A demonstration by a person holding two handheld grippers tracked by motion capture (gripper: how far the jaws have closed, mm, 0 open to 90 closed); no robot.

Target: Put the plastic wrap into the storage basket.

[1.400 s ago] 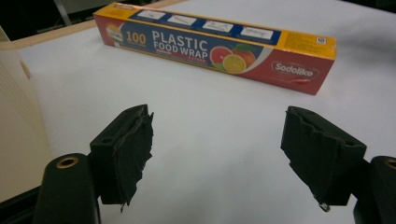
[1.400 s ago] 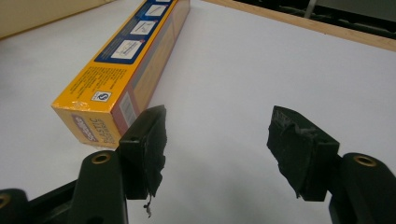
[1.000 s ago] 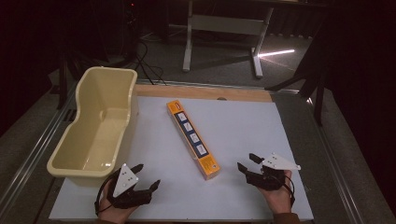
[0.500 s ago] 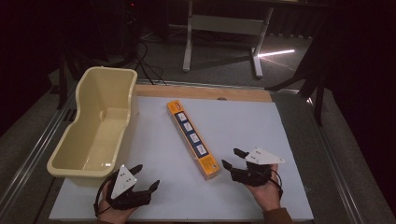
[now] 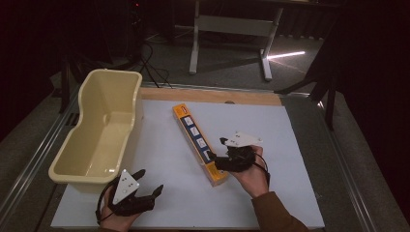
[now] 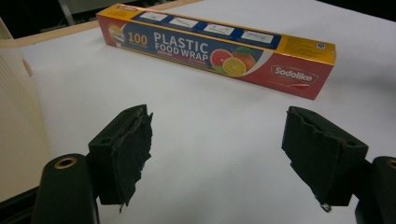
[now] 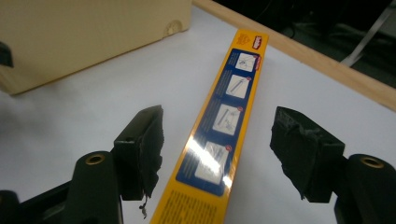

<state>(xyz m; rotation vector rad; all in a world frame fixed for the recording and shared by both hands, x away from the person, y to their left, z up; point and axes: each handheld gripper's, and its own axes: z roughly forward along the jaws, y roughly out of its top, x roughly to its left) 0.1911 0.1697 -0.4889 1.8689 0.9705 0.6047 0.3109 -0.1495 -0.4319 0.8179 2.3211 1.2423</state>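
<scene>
High view: a long plastic food wrap box [image 5: 199, 143] lies flat on the white surface [image 5: 290, 193], running diagonally from near the wooden back edge [image 5: 208, 95] toward the person's side. The right tongs [image 5: 223, 152], held in the person's right hand [image 5: 251, 174], sit at the box's near end with the jaws spread wide. From the right gripper view the box [image 7: 219, 126] passes between the two jaws, touching neither, its orange top face with blue picture panels facing up. The left tongs [image 5: 145, 186] rest low at the near left of the surface, well apart from the box, jaws also wide open and holding nothing. In the left gripper view the box's printed side [image 6: 219, 49] lies beyond the jaws. A cream plastic tub [image 5: 96, 130] stands at the left side of the surface.
</scene>
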